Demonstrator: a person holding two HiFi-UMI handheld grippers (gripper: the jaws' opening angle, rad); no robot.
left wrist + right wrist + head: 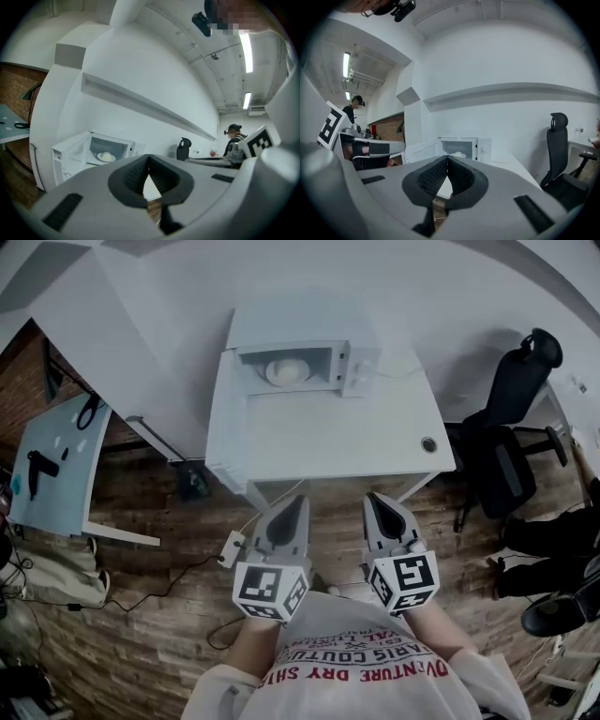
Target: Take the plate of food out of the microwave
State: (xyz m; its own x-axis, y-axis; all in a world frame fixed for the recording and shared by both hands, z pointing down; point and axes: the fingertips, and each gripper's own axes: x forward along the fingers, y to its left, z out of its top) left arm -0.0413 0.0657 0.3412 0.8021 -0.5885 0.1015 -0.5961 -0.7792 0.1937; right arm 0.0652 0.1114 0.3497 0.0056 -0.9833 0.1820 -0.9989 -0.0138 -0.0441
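A white microwave (302, 360) stands at the far end of a white table (328, 442), its door swung open to the left. Inside sits a white plate with a pale mound of food (285, 371). My left gripper (299, 502) and right gripper (374, 499) hang side by side before the table's near edge, well short of the microwave. Both are shut with nothing between the jaws. From the left gripper (149, 157) the open microwave (77, 154) and plate (106, 157) show at the left. The right gripper (447, 160) points straight at the microwave (464, 147).
A black office chair (511, 427) stands right of the table. A pale side table (52, 465) with small dark items is at the left. A power strip and cable (231, 547) lie on the wooden floor. The tabletop has a cable hole (428, 443). Another person (233, 138) stands far off.
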